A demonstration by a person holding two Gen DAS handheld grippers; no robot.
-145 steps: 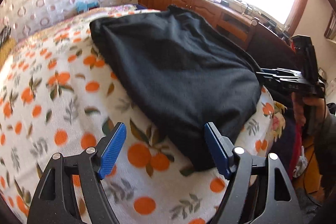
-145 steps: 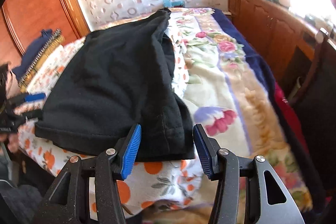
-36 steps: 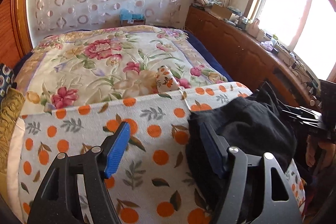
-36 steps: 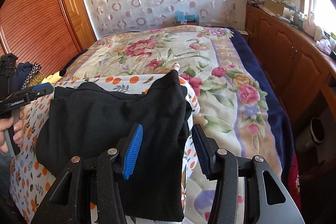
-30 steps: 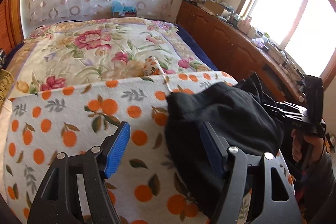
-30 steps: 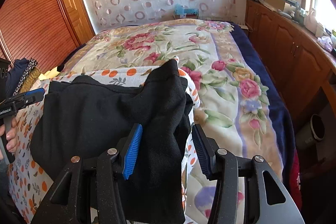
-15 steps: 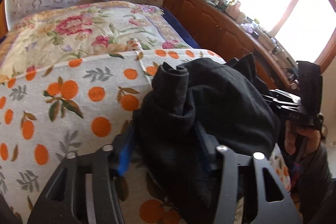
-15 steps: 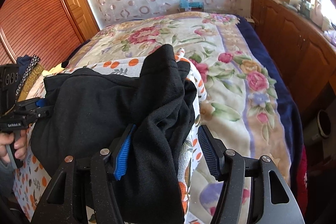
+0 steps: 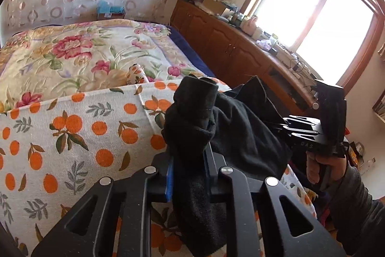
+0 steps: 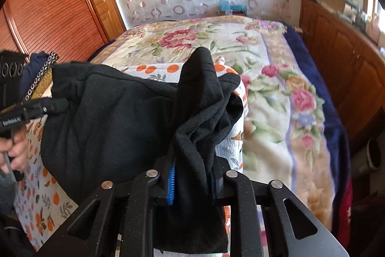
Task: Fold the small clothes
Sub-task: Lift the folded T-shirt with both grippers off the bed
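Two hand-held grippers are recorded, each with its jaws closing on one black garment [image 9: 240, 131].

Item 1, left gripper [image 9: 189, 172]: a bunched corner of the garment is pinched between the pads, with a blue pad [image 9: 170, 181] showing at the left edge of the cloth. A second ago the jaws stood wide apart with the cloth lying only against the right finger; now the fold is gathered and raised above the fingers. Beyond and to the right, the right gripper [image 9: 310, 134] is seen in a hand [image 9: 324, 170].

Item 2, right gripper [image 10: 192, 181]: a hanging fold of the same garment is clamped between the pads, the blue pad [image 10: 171, 184] visible at its left. A second ago the jaws were apart around loose cloth. To the left, the left gripper [image 10: 41, 108] is seen at the garment's other end.

Item 3, orange-print sheet [image 9: 72, 136]: lies directly beneath the garment, just ahead of both grippers.

Item 4, floral blanket [image 10: 264, 78]: spread beyond the sheet.

Item 5, wooden cabinet [image 9: 231, 47]: farther off to the right, under a window [image 9: 312, 9].
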